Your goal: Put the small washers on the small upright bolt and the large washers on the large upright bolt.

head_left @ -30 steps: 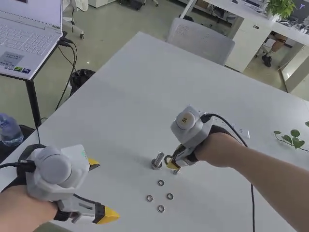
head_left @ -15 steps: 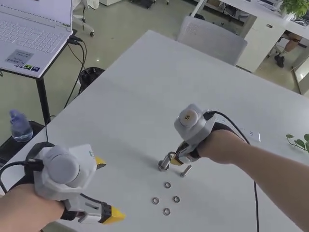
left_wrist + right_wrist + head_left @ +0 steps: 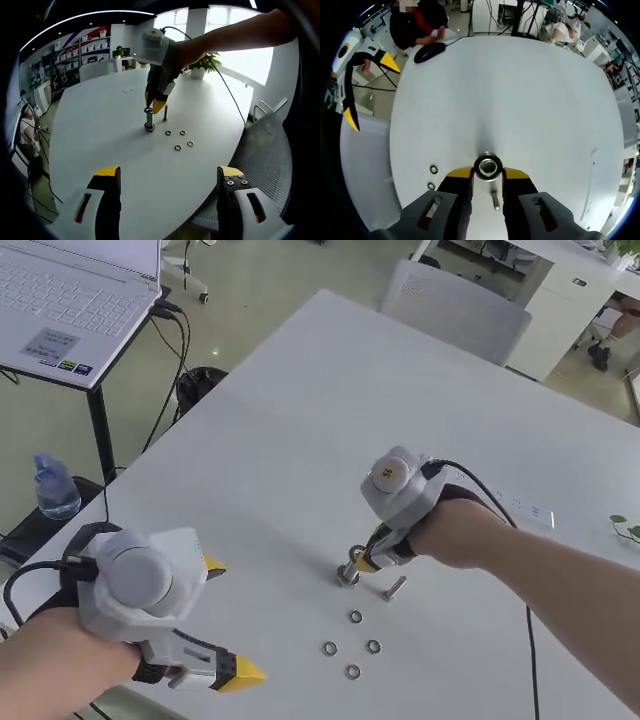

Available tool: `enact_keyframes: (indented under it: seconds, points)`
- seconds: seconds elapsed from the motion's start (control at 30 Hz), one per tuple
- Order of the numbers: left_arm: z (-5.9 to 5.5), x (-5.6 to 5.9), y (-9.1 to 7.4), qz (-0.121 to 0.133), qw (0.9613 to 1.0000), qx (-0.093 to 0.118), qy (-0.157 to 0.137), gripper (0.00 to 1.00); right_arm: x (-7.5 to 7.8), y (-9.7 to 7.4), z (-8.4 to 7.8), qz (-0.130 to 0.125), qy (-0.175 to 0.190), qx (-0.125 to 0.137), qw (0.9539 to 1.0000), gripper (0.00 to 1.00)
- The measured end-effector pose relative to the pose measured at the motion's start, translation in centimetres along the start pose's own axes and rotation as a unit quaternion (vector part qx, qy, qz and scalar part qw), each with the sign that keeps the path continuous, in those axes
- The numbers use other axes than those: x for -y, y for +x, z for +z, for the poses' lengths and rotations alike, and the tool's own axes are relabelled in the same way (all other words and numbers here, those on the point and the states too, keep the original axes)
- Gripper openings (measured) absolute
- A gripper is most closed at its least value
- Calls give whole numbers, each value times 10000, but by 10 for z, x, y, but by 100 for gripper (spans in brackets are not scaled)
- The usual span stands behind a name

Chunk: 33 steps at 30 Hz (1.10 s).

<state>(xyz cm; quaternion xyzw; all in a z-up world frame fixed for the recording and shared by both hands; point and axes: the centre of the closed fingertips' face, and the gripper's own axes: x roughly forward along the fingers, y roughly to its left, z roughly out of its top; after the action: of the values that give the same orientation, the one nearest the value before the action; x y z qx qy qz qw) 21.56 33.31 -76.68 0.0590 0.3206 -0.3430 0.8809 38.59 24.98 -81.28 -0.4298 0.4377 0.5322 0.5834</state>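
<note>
Head view: your right gripper [image 3: 364,562] is clenching a large washer [image 3: 488,166] right over the large upright bolt [image 3: 347,576].

In the right gripper view the washer is sitting pinched between the two yellow tips, with the bolt directly beneath it; I cannot tell whether washer and bolt are touching; the small bolt [image 3: 393,588] is standing just behind those tips, under the gripper's body; four loose washers [image 3: 373,646] are lying on the white table [image 3: 300,440] a little off to the tool's side, near the bolts; your left gripper [image 3: 225,618] is hanging released, jaws spread wide, well apart from the bolts, and its view is looking across at them between both yellow tips.
</note>
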Motion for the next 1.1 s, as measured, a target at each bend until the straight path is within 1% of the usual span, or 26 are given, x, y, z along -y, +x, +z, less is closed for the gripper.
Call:
enact_keyframes:
  seconds: [0.23, 0.33, 0.47, 0.73, 0.97, 1.1]
  points:
    - [-2, -3, -1, 27, 10000, -34, -4, 78, 0, 5, -2, 21, -34, -85, 10000, 22]
    - [1, -2, -2, 36, 10000, 21, -16, 78, 1, 7, -3, 20, -55, -109, 9999, 22]
    - [1, -2, -2, 39, 10000, 18, -1, 78, 2, 9, -3, -3, -98, -136, 9999, 22]
    - [0, -3, -2, 49, 10000, 3, -30, 78, -1, 16, -4, -11, -191, -194, 9996, 22]
    - [-5, -4, 0, 48, 10000, -24, -47, 78, -1, 27, -7, 30, -206, -277, 9994, 22]
    - [-5, -4, 0, 45, 10000, -22, -69, 78, -1, 33, -9, 46, -207, -312, 9993, 22]
